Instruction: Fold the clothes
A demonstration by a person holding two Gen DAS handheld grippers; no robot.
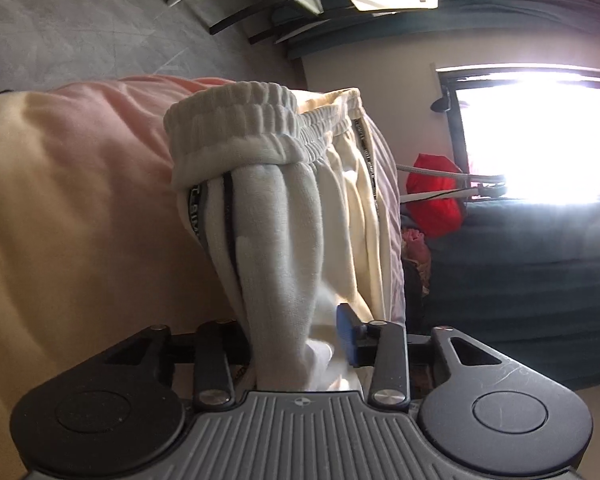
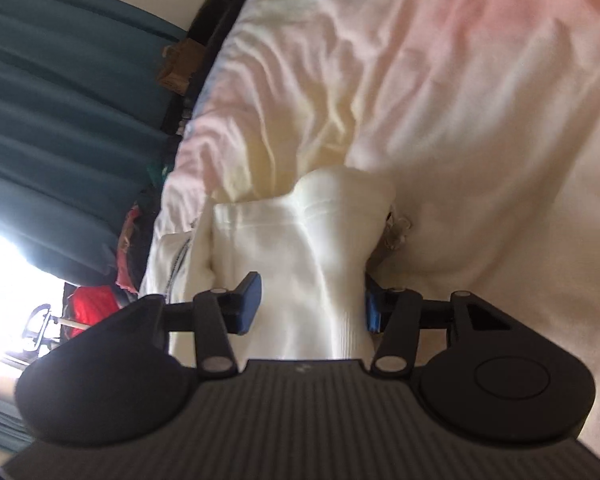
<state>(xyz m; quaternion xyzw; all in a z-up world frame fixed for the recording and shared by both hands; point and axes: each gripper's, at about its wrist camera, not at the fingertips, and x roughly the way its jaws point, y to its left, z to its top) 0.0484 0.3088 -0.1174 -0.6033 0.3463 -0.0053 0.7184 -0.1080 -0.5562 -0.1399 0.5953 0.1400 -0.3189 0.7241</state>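
White sweatpants with an elastic waistband and a dark lettered side stripe hang over the pink and cream bed cover. My left gripper is shut on a bunched part of the sweatpants; one blue pad shows, the other is hidden by cloth. In the right wrist view the same white sweatpants run between the blue pads, and my right gripper is shut on a thick fold of them above the rumpled bed cover.
Teal curtains and a bright window lie to one side. A red bag and a pile of clothes sit beside the bed. Grey floor and chair legs show beyond the bed edge.
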